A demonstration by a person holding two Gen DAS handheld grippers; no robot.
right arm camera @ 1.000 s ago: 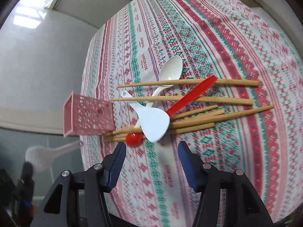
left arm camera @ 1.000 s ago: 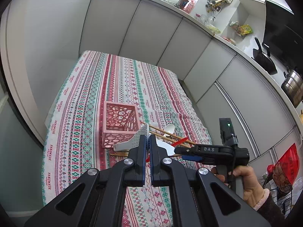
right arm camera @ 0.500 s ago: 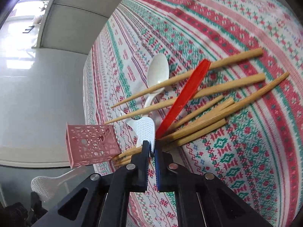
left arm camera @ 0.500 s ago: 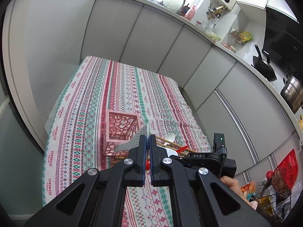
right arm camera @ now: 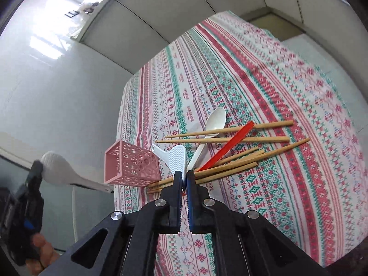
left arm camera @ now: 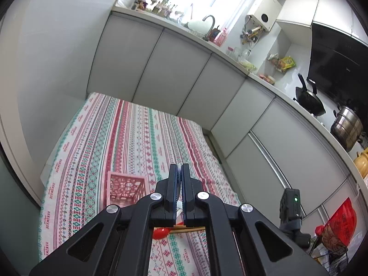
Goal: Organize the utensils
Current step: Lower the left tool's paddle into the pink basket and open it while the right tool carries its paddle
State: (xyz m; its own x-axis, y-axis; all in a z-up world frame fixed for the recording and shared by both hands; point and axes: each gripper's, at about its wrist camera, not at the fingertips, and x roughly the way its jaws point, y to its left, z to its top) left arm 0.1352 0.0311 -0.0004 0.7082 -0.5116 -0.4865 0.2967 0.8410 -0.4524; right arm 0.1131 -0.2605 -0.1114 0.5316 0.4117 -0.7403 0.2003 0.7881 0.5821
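A pink lattice basket (right arm camera: pixel 131 164) lies on its side on the striped tablecloth (right arm camera: pixel 253 87); it also shows in the left wrist view (left arm camera: pixel 125 189). My right gripper (right arm camera: pixel 184 176) is shut on a white rice paddle (right arm camera: pixel 177 158) and holds it up edge-on beside the basket. Behind it lie several wooden chopsticks (right arm camera: pixel 230 140), a white spoon (right arm camera: pixel 212 124) and a red spoon (right arm camera: pixel 226 148). My left gripper (left arm camera: pixel 179 169) is shut on another white paddle, seen as a thin edge; in the right wrist view that paddle (right arm camera: pixel 62 169) is raised at the left.
Grey kitchen cabinets (left arm camera: pixel 161 69) run behind the table and along its right side. A counter holds a sink tap (left arm camera: pixel 210 26), a black wok (left arm camera: pixel 310 101) and a steel pot (left arm camera: pixel 347 126). A red bag (left arm camera: pixel 338 225) hangs at the lower right. The red spoon's bowl (left arm camera: pixel 162 232) shows under my left gripper.
My right gripper closed on the white rice paddle and lifted it off the utensil pile. My left gripper rose and tilted up, still holding its paddle.
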